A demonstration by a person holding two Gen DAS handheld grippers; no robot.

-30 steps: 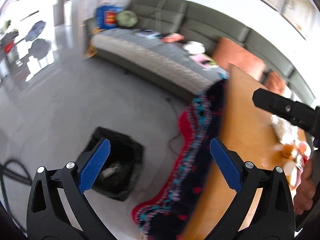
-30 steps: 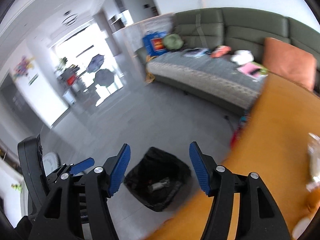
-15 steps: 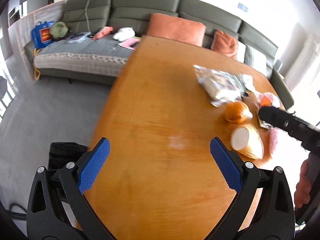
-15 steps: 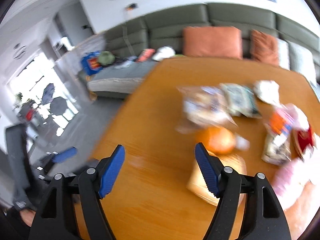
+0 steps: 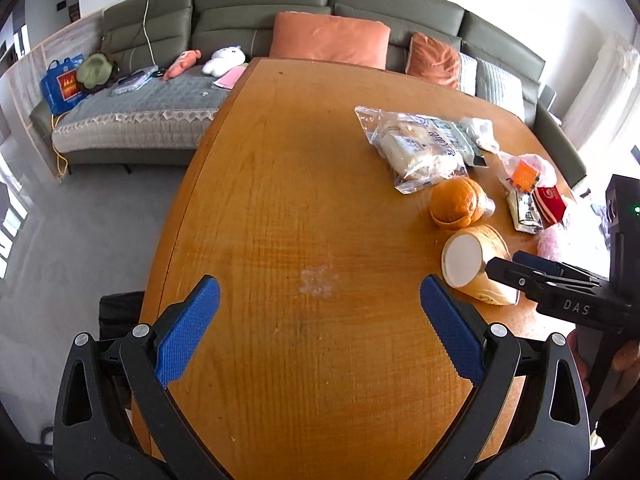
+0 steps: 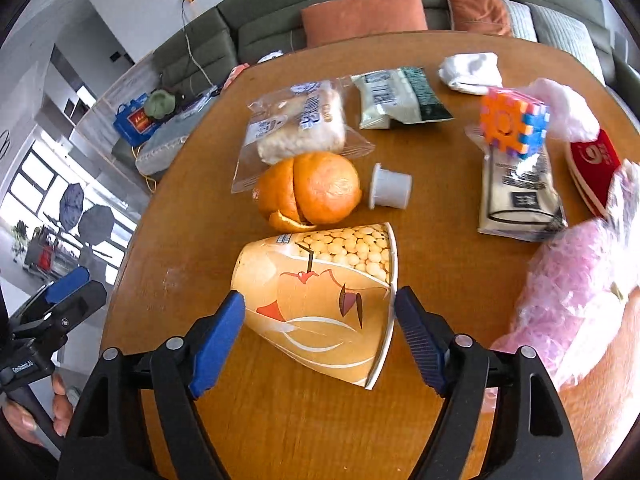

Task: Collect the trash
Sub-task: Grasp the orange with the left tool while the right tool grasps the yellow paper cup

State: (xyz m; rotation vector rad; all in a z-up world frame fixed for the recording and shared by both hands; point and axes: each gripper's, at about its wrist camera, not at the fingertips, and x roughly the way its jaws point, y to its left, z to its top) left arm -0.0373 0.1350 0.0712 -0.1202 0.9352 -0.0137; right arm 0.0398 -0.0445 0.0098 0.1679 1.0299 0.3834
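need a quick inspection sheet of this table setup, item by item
surface: wooden table, whitish smudge near its middle.
job's things: paper cup on its side; orange peel just behind it; small white cap; snack wrappers.
clutter: toy cube, red packet, pink wrap.
grippers: right gripper opening, cup between its jaws, pads not pressing; left gripper open over bare wood.
cables: white cord hanging over the sofa back.
surroundings: green sofa, orange cushions, black bin by the table.
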